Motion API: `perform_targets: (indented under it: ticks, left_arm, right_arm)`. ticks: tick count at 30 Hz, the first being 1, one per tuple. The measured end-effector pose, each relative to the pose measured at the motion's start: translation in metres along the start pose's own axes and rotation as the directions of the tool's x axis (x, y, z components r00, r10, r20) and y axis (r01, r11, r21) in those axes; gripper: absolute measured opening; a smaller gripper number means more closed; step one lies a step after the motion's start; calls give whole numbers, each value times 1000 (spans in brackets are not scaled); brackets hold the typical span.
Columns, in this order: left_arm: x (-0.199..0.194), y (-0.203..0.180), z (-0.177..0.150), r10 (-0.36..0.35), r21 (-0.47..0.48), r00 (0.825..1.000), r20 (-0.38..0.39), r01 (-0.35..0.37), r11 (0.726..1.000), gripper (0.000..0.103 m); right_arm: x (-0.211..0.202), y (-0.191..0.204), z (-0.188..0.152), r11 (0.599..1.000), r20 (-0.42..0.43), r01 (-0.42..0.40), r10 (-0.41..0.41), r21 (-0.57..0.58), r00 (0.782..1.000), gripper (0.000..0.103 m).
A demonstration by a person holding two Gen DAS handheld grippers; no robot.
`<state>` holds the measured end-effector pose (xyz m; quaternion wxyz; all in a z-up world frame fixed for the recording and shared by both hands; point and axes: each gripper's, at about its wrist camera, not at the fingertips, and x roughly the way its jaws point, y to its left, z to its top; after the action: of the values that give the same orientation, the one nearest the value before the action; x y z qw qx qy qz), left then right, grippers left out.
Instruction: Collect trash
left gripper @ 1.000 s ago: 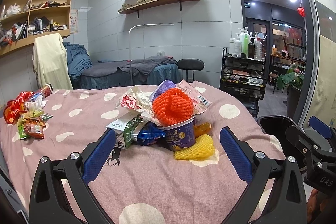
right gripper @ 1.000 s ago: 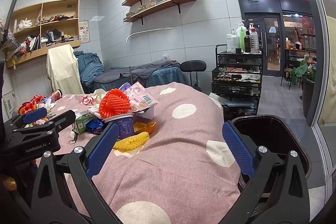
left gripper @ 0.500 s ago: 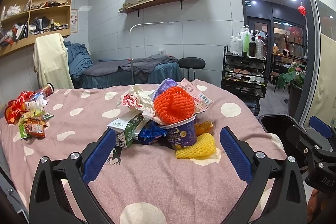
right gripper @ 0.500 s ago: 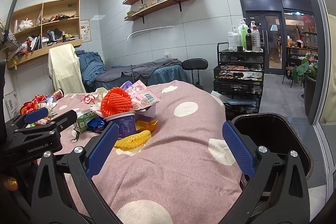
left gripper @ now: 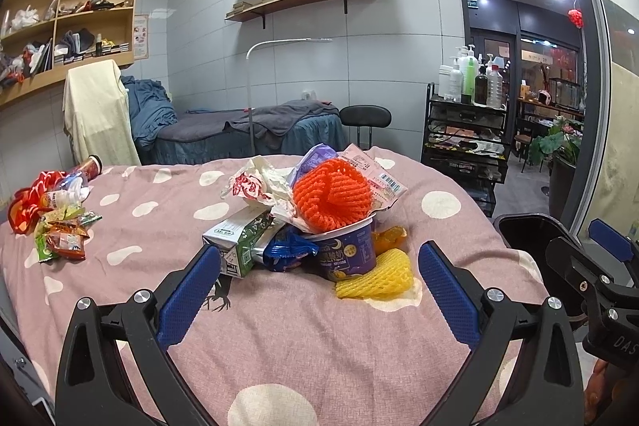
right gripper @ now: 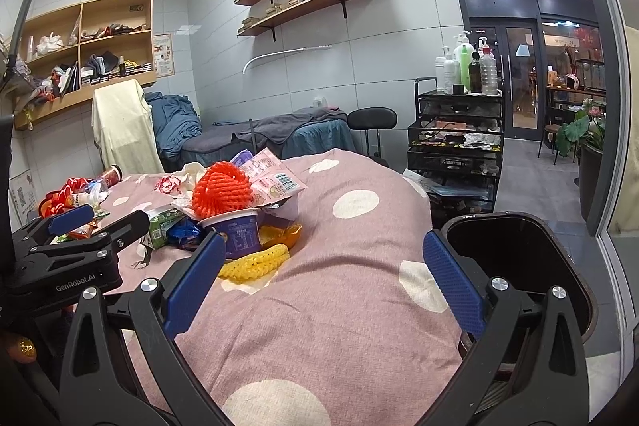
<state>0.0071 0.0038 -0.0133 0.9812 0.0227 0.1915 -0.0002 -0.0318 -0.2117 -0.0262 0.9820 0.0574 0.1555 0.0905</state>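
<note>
Collection is judged not yet begun: trash pile (left gripper: 319, 222) lies mid-bed (left gripper: 303, 346), bin (right gripper: 515, 258) appears empty, and both hand-held grippers, left (left gripper: 319, 282) and right (right gripper: 319, 282), are spread open, nothing gripped.

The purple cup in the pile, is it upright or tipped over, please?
Upright: the purple cup stands on its base, with the orange foam net on top.

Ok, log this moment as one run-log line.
left gripper: open, empty | right gripper: open, empty | trash pile: untouched on bedspread | black bin: at bed's right edge
</note>
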Motion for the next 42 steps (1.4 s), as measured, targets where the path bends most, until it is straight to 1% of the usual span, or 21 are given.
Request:
perform_targets:
  ticks: [20, 25, 29, 33, 36, 38, 42]
  left_arm:
    - [6, 1, -5, 4, -4, 1000, -23, -4, 1000, 98]
    - [13, 6, -8, 0, -7, 998, -65, 0, 1000, 98]
    - [26, 18, -13, 9, -19, 991, -132, -12, 1000, 98]
    - [39, 37, -16, 25, -36, 980, -195, -33, 999, 98]
    - [49, 52, -14, 24, -51, 972, -235, -37, 998, 98]
    - [54, 62, -10, 7, -67, 969, -246, -24, 997, 98]
    - [68, 82, 1, -55, -129, 959, -278, 19, 991, 97]
  right_arm:
    - [5, 4, -1, 1000, -14, -2, 2, -6, 1000, 98]
    - [11, 8, 0, 1000, -35, -3, 2, -30, 999, 98]
    - [25, 14, 2, 998, -78, -26, 21, -62, 997, 98]
    - [49, 23, 8, 993, -155, -80, 66, -83, 986, 98]
    - [70, 29, 13, 987, -206, -141, 123, -77, 971, 98]
    - [86, 34, 19, 981, -237, -181, 161, -67, 958, 98]
    - [115, 48, 31, 968, -279, -245, 220, -58, 935, 98]
